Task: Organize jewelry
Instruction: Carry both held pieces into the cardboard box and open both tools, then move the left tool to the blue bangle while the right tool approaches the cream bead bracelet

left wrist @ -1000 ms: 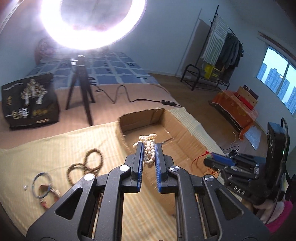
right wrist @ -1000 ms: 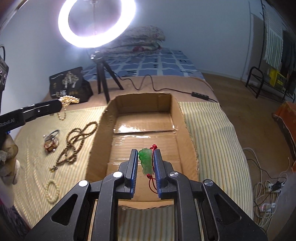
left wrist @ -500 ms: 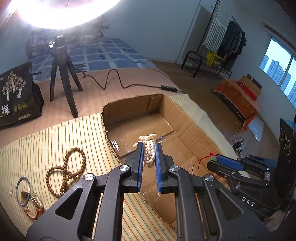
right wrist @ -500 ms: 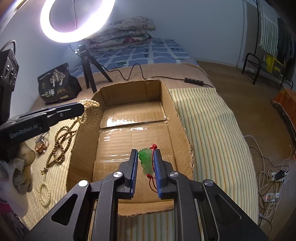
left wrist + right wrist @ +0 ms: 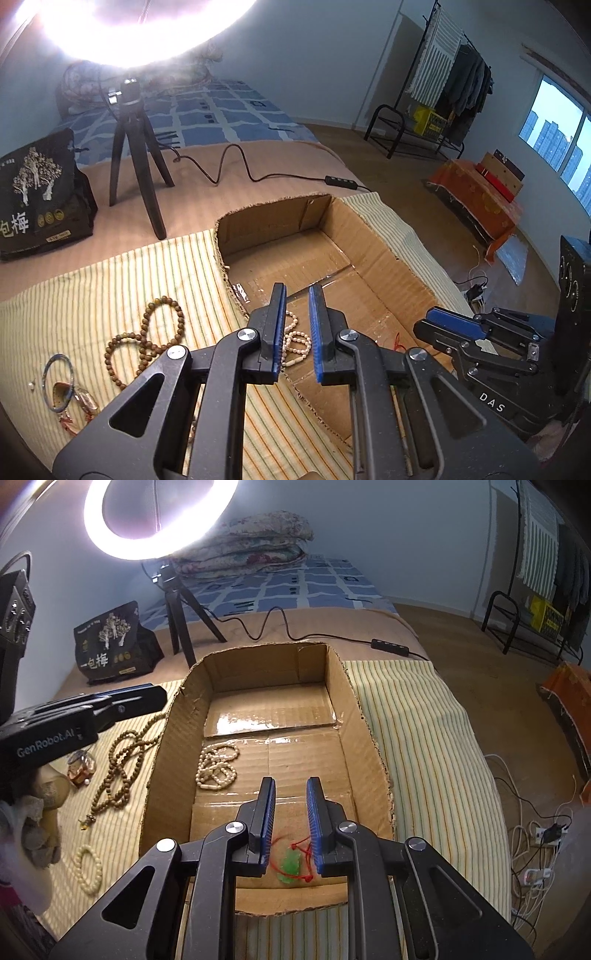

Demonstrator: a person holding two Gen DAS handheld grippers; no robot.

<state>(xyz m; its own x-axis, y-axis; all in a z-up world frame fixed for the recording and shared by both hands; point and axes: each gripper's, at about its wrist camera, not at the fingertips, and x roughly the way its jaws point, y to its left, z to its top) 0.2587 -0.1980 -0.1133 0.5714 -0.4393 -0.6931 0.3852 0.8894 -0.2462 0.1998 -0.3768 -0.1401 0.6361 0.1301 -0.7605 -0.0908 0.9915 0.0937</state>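
An open cardboard box (image 5: 369, 738) sits on a striped cloth. A pearl necklace (image 5: 216, 766) lies on the box floor at the left; it also shows in the left wrist view (image 5: 295, 341). A green jade pendant on a red cord (image 5: 291, 864) lies on the box floor at the near end. My left gripper (image 5: 297, 291) is open and empty above the pearl necklace; it also shows in the right wrist view (image 5: 110, 705). My right gripper (image 5: 290, 786) is open and empty above the pendant; it also shows in the left wrist view (image 5: 447, 325).
On the cloth left of the box lie a brown bead necklace (image 5: 122, 760), a small white bead bracelet (image 5: 88, 867), a blue bangle (image 5: 57, 380) and an amber trinket (image 5: 81, 768). A ring light tripod (image 5: 136, 158), its cable and a black bag (image 5: 37, 195) stand behind.
Both grippers opened. The pearl necklace dropped from the left gripper and the green pendant from the right gripper onto the box floor.
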